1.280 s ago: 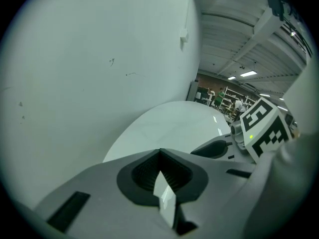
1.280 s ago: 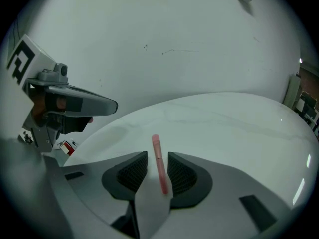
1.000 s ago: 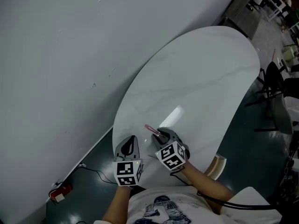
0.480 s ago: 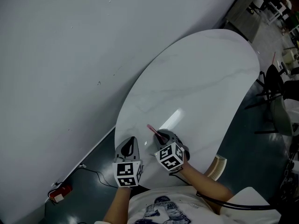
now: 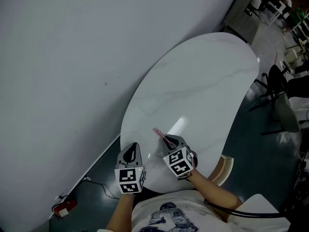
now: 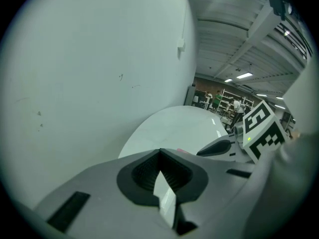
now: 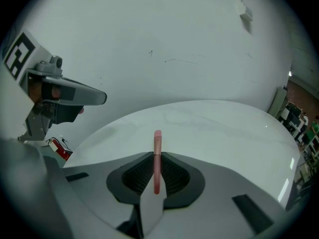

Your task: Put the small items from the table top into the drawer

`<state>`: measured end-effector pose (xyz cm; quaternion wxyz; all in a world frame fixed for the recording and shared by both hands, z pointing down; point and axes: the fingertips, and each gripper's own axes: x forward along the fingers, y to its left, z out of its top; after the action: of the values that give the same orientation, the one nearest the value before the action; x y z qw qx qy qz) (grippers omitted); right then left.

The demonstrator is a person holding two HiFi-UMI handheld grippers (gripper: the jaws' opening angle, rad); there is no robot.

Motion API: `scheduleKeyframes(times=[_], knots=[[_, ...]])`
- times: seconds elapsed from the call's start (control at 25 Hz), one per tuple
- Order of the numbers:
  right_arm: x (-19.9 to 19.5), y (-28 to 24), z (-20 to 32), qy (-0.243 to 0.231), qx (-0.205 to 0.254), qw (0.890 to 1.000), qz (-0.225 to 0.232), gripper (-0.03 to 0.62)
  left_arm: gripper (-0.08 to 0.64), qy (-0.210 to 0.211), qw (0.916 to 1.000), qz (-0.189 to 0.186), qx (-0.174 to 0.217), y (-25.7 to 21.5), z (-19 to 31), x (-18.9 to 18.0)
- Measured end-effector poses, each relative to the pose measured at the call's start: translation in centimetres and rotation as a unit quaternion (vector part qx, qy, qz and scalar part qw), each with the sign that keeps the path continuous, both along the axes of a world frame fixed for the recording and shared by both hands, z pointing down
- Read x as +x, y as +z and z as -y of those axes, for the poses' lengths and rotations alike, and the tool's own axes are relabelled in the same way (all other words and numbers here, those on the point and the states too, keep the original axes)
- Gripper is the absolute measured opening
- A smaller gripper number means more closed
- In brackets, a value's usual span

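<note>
Right hand-held gripper (image 5: pixel 167 142), jaws just closed, pinching a thin pink stick (image 7: pixel 157 156) at the near end of the white oval surface (image 5: pixel 203 81), left hand-held gripper (image 5: pixel 132 150) pressed together, empty, just to its left.

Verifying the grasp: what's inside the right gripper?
A thin pink stick, clamped in the right gripper, whose jaws just closed, tip poking out. Its gripped sides are covered.

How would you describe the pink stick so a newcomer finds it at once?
Find the white oval table beside the grey wall. At its near end the right gripper has just closed its jaws on the stick. It is the only thin, pink thing there.
</note>
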<state>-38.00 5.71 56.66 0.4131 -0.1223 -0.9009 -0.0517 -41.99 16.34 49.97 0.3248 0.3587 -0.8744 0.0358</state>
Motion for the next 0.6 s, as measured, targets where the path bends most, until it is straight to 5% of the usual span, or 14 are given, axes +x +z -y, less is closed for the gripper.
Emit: scheduleKeyframes(times=[0.6], knots=[[9.3, -8.4, -4.7, 0.142, 0.010, 0.987, 0.071, 0.060, 0.034, 0.105, 0.9932, 0.044, 0.023, -5.7, -5.2, 6.9]])
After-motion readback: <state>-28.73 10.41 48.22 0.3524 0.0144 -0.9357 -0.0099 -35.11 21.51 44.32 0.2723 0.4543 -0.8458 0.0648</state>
